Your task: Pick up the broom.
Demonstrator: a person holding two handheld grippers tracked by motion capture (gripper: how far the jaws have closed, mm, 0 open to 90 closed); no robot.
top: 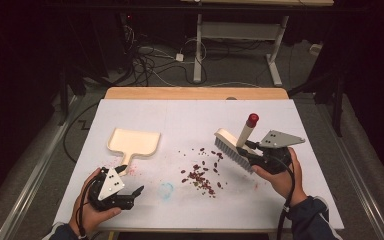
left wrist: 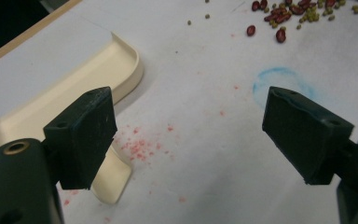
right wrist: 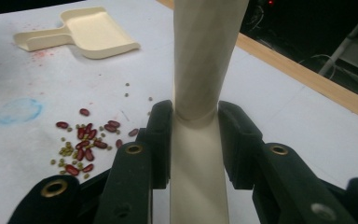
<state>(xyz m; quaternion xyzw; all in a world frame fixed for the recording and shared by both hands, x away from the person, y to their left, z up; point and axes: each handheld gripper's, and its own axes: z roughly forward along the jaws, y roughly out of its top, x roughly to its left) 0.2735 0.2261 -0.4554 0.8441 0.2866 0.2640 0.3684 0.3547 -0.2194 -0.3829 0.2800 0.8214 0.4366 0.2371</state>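
A cream hand brush [top: 232, 143] with a red-tipped handle is held over the white table, bristles down, just right of a scatter of red and green beans [top: 202, 176]. My right gripper [top: 254, 149] is shut on the brush handle [right wrist: 200, 84], the beans [right wrist: 85, 140] lying to its left. A cream dustpan [top: 132, 143] lies flat at centre left, its handle pointing toward me. My left gripper [top: 132, 195] stands open near the table's front left, just past the dustpan handle [left wrist: 114, 179], nothing between its jaws.
The white sheet [top: 180, 115] has a faint blue ring [top: 167, 189] and pink specks [top: 132, 170] near the dustpan handle. A wooden table edge [top: 195, 93] runs along the back. Cables and a desk frame [top: 200, 50] lie on the dark floor beyond.
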